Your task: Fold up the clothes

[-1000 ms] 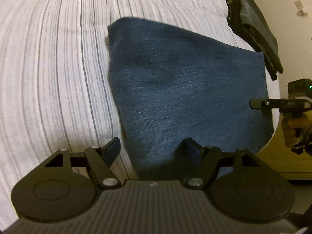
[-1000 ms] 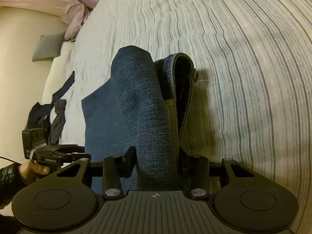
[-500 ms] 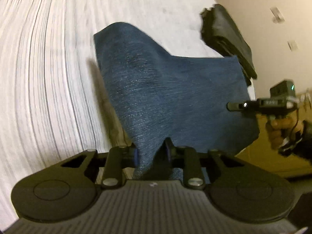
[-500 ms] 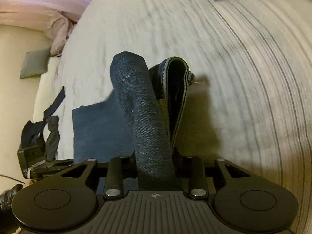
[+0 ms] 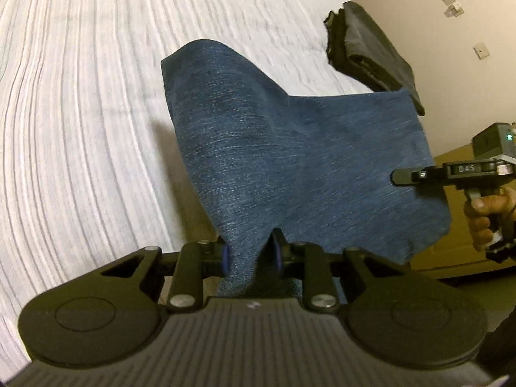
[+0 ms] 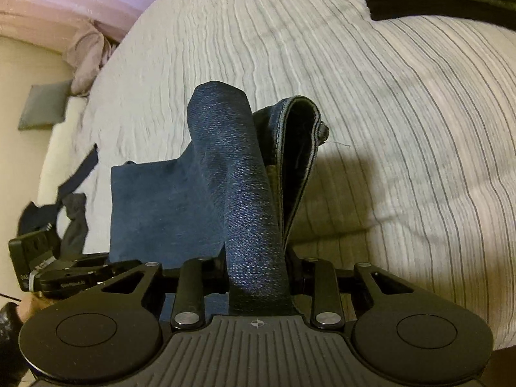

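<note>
Jeans [image 5: 290, 148]: blue denim, one edge lifted off the striped bedspread [image 5: 80, 129], the far part apparently resting on it; exact contact line hard to judge through the fisheye.
Left gripper [image 5: 250, 254]: clenched on a bunched corner of the denim, blue pads pressing from both sides.
Right gripper [image 6: 256, 267]: clamped on a thick roll of the same cloth; the waistband [image 6: 300, 135] hangs open just right of the roll.
Right hand [image 5: 483, 213]: seen at the right edge, wrapped round its gripper's handle.
Folded dark garment [image 5: 371, 48]: far right, at the bed's edge.
Loose dark clothes [image 6: 69, 213]: left side of the bed.
Pillow [image 6: 42, 104]: grey, far left.
</note>
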Motion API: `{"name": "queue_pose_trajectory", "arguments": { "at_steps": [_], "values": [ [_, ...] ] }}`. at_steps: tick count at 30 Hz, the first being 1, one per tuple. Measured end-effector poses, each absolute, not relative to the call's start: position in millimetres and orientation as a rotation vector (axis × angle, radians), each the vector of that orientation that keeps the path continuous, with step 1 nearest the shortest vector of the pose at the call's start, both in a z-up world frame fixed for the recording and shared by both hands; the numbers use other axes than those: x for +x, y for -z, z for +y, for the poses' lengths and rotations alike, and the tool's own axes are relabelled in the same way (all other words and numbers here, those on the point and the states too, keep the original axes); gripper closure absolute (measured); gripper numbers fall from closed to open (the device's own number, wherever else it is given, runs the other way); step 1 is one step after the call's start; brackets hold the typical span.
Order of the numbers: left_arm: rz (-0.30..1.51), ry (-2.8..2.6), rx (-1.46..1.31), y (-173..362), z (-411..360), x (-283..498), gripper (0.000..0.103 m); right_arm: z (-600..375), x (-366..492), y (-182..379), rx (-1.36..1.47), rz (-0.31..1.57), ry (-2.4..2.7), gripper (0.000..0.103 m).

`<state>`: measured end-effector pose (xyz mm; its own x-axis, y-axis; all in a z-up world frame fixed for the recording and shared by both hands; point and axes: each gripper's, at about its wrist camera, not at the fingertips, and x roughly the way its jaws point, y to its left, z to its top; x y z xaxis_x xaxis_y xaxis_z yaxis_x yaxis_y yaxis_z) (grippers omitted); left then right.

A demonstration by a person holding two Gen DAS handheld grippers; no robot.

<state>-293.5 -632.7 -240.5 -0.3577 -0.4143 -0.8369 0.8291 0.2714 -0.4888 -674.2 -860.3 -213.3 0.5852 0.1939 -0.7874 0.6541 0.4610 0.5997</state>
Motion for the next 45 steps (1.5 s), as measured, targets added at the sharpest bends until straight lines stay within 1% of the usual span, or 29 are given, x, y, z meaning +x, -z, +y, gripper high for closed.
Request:
{"name": "queue_pose_trajectory", "arguments": {
  "at_steps": [5, 16, 27, 31, 37, 45],
  "values": [
    [1.424, 1.331, 0.432, 245.5, -625.3, -293.5, 0.083, -838.4, -656.9, 208.1, 1.027, 0.979, 0.336, 0.074],
    [1.454, 1.291, 0.457, 251.7, -621.5, -293.4, 0.083, -812.0, -642.0, 216.7, 1.021, 0.997, 0.299, 0.074],
    [1.433, 1.327, 0.472, 249.6, -615.7, -288.7, 0.083, -819.5, -648.1, 213.8, 1.015, 0.994, 0.302, 0.074],
    [1.393, 1.370, 0.484, 239.5, -615.7, -283.9, 0.083, -821.5, -649.4, 210.1, 1.023, 0.978, 0.312, 0.074],
    [1.307, 1.477, 0.526, 214.3, -639.5, -281.4, 0.083, -826.4, -665.2, 192.6, 1.068, 0.890, 0.376, 0.074],
    [1.166, 1.661, 0.614, 172.5, -718.3, -305.4, 0.083, -852.9, -713.2, 158.9, 1.116, 0.736, 0.524, 0.074]
  ]
}}
